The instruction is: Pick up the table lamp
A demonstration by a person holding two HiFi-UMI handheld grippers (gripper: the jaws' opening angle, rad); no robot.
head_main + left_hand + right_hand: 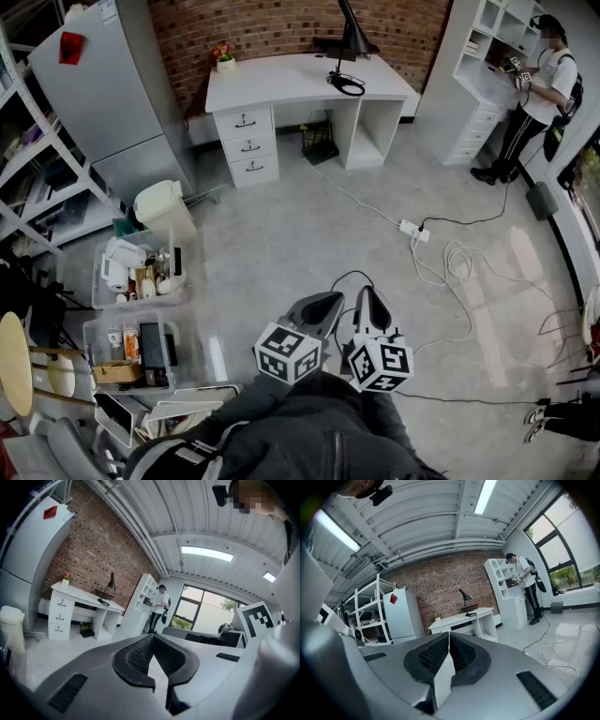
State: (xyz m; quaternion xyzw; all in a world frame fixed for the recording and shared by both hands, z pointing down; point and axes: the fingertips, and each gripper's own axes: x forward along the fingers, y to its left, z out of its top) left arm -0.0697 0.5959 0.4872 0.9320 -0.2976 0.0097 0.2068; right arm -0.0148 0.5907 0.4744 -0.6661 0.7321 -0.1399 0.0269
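In the head view, the small items in the clear bins [98, 281] at the left are too jumbled to name. The left gripper [330, 302] and the right gripper [367, 298] are held side by side over the floor, each with its jaws pressed together on nothing. Well beyond them, the table lamp [354, 39] stands on the white desk [272, 84]. It is black, with a slim stem, a cone shade and a round base. Its upper end runs off the top edge.
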